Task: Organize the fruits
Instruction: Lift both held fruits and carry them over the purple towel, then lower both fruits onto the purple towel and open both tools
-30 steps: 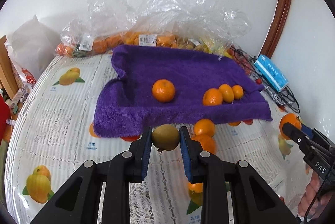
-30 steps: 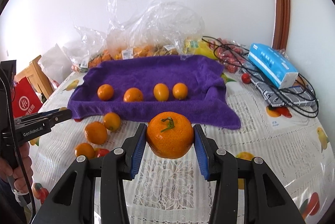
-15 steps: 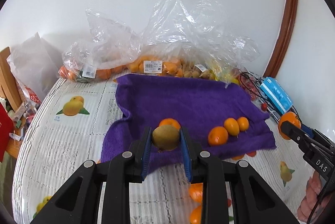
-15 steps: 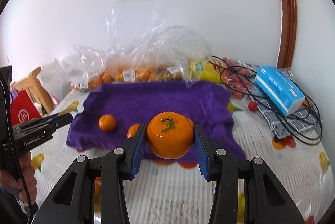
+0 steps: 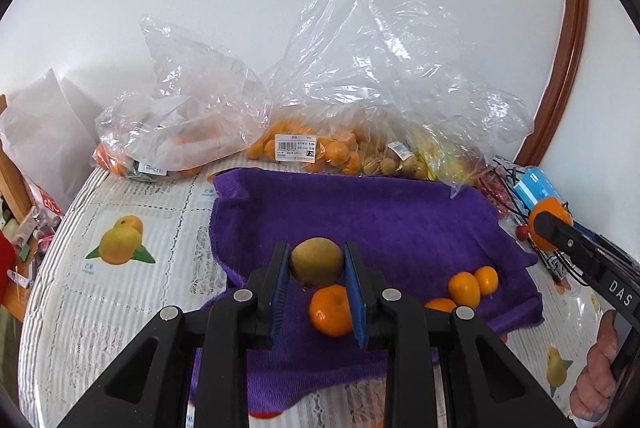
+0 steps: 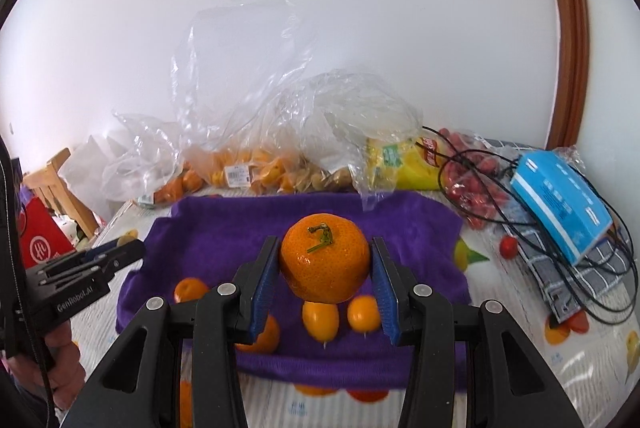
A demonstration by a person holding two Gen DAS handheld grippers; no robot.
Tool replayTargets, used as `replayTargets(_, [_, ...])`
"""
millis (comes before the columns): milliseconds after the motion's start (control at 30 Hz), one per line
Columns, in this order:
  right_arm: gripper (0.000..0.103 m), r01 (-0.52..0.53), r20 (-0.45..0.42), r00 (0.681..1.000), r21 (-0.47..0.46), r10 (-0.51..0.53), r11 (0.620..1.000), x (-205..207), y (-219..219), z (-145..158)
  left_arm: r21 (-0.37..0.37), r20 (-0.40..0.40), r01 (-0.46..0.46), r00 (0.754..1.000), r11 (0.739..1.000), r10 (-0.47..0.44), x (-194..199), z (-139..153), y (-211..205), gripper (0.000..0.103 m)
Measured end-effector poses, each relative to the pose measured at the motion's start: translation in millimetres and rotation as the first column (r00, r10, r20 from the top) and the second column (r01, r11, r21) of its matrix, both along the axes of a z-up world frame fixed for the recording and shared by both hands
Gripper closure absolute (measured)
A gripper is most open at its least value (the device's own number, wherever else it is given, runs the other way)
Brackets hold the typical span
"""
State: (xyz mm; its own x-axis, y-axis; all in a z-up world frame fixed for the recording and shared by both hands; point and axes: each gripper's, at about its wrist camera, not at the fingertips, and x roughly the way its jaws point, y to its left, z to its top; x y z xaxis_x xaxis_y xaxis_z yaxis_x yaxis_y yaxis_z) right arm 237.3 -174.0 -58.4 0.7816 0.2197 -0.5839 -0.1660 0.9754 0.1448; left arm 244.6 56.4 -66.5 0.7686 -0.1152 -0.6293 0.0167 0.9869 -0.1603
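A brown-green kiwi sits between the blue pads of my left gripper, which is shut on it above the near part of the purple towel. My right gripper is shut on a large orange mandarin with a green stem, over the towel. On the towel lie a row of small oranges: one under the left gripper, two more to the right. In the right wrist view the same fruits show below the mandarin.
Clear plastic bags of fruit line the wall behind the towel. A blue box with black cables lies at the right. A wooden chair and red bag stand left. A person's hand holds the right gripper's handle.
Both grippers have moved forward over the towel, each still carrying its fruit. The loose oranges in front of the towel have dropped out of the left view.
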Motion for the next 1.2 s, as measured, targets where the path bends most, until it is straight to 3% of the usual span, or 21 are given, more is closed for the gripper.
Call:
replayTargets(167, [0.059,-0.005,0.002,1.0,-0.016,0.005,1.0,15,4,-14,0.026,0.0,-0.016,1.0,1.0,0.016,6,-14,4,0.078])
replayTargets(333, [0.059,-0.026,-0.057,0.998,-0.017,0.025,1.0,27,7,-41,0.021,-0.022,-0.022,0.999,1.0,0.023,9,-26,9,0.078])
replayTargets(533, [0.059,-0.024,-0.056,0.998,-0.041,0.022,0.999,28,9,-51,-0.048,-0.036,-0.019,0.999,0.999,0.018,10,-29,16,0.078])
replayTargets(900, [0.059,-0.029,-0.109,0.994,-0.031,0.025,0.999,36,11,-72,0.0,-0.04,-0.017,0.999,1.0,0.017,10,-36,7,0.078])
replayTargets(1200, [0.059,-0.034,-0.095,0.995,-0.044,0.03,0.998,35,13,-74,0.016,-0.072,-0.036,0.997,0.999,0.037,15,-42,8,0.078])
